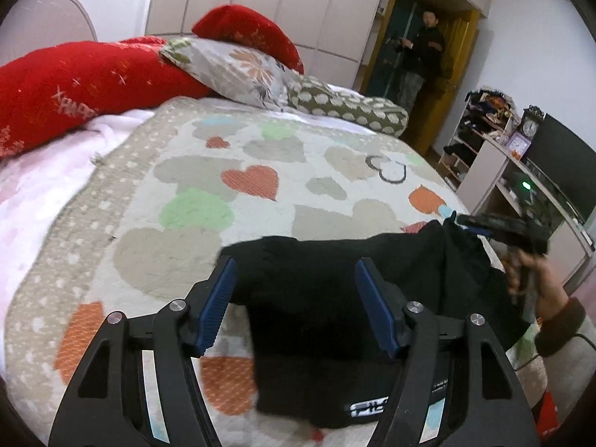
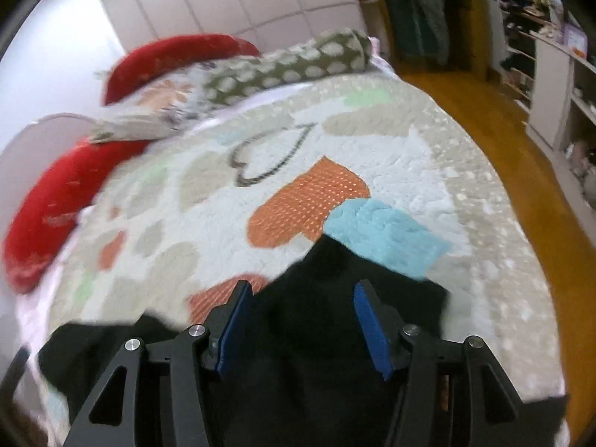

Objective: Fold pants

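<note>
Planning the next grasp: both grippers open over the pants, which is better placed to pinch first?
Probably right gripper: black pants fill the gap between its open fingers. Left gripper is open too, straddling only the pants' edge.

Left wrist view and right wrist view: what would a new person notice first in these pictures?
The black pants lie crumpled on the near part of the heart-patterned quilt, between the open fingers of the left gripper; the right gripper is open over them too. Behind, red pillows lie at the head of the bed, and a man stands in the doorway.
</note>
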